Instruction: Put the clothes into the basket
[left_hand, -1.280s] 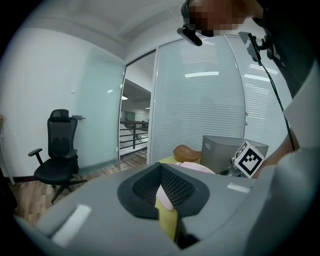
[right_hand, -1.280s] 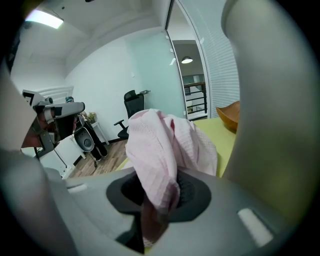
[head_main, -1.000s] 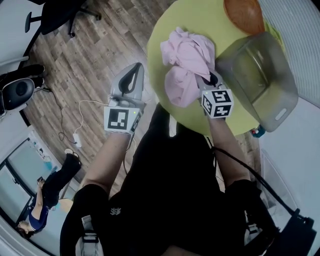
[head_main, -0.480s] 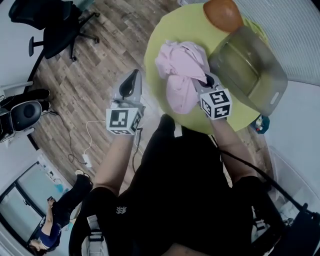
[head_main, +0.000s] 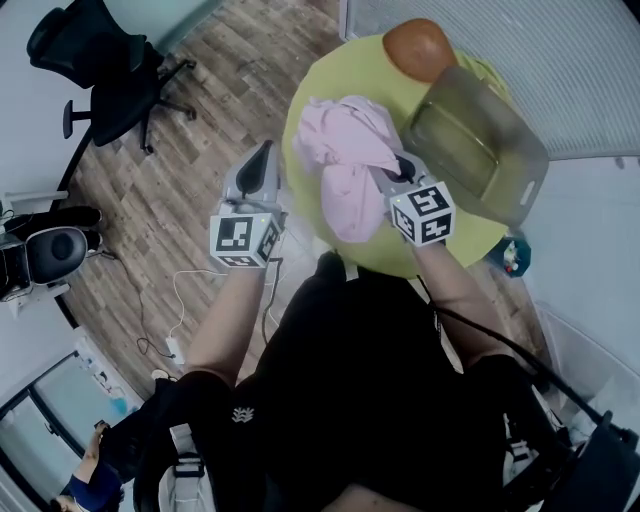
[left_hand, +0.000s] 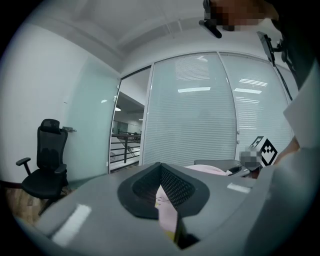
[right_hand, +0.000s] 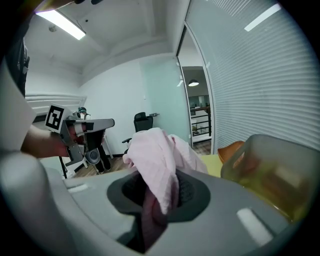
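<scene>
- The left gripper (head_main: 265, 152) is held out level, off the edge of the table (head_main: 362, 68), its jaws pressed together and empty.
- The right gripper (head_main: 386, 172) tilts downward over the table and pinches the pink garment (head_main: 345, 150).
- The garment hangs crumpled in folds, just beside the translucent basket (head_main: 500, 135).

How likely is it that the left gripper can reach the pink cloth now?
Probably yes: the left gripper hangs beside the table with nothing between it and the pink cloth, which the right gripper holds. Its jaws look shut, though.
</scene>
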